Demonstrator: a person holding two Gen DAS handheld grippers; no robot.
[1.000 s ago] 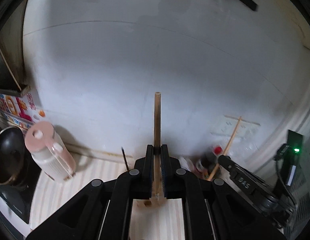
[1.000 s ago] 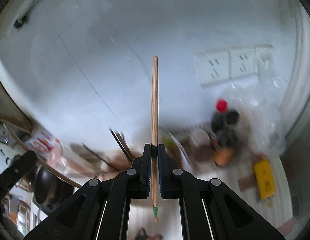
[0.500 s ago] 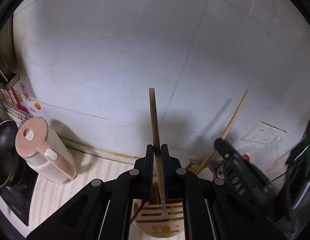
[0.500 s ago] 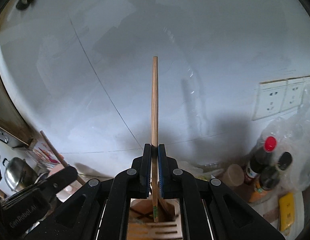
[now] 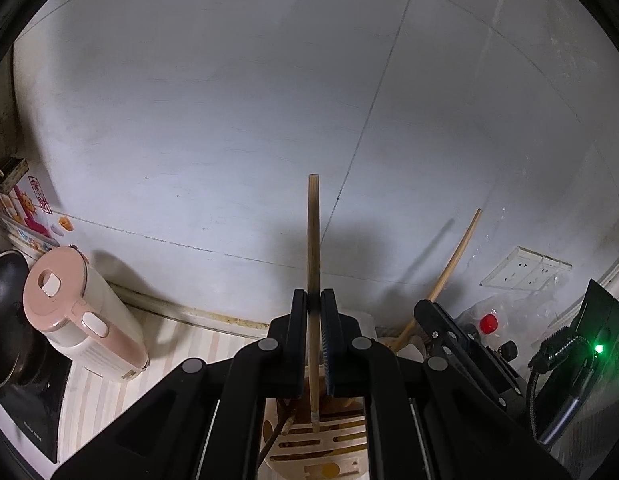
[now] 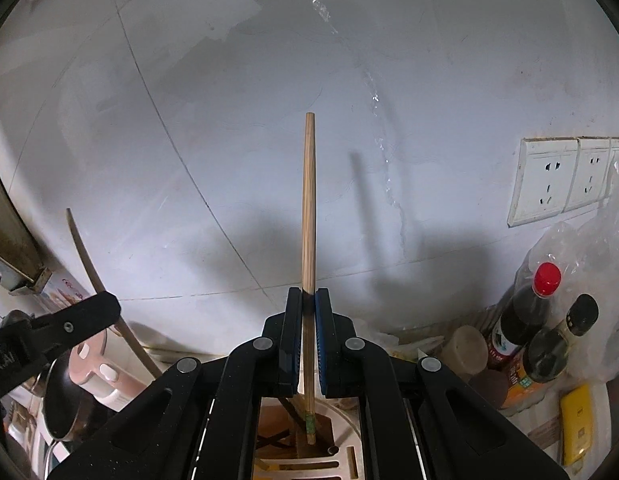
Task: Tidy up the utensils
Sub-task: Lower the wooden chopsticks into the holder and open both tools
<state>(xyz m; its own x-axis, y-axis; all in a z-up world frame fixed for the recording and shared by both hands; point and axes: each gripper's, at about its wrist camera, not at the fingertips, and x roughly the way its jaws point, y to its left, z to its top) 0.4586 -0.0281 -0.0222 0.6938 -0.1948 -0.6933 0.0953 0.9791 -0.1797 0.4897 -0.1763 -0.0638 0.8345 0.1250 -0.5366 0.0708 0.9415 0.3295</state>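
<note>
Left hand-held gripper (image 5: pixel 314 320) is clamped mid-shaft on a chopstick (image 5: pixel 313 240), tip down over the slotted holder (image 5: pixel 321 440) just below, lined up to drop in. Right hand-held gripper (image 6: pixel 308 320) clamps its own chopstick (image 6: pixel 308 200) likewise, green-banded tip at the holder's mouth.

The holder (image 5: pixel 333 452) is mostly hidden behind the left gripper (image 5: pixel 314 344); only a slotted strip shows between the arms, cut off by the bottom edge. In the right view, the right gripper (image 6: pixel 308 344) covers most of the holder too, and its compartments cannot be counted. Where each chopstick (image 6: pixel 308 216) tip ends inside is unclear. Far left, the wok (image 5: pixel 5 312) runs off the edge. Bottle (image 6: pixel 521 320) labels are too small to read. The kettle (image 6: pixel 97 376) sits half behind the other gripper.
</note>
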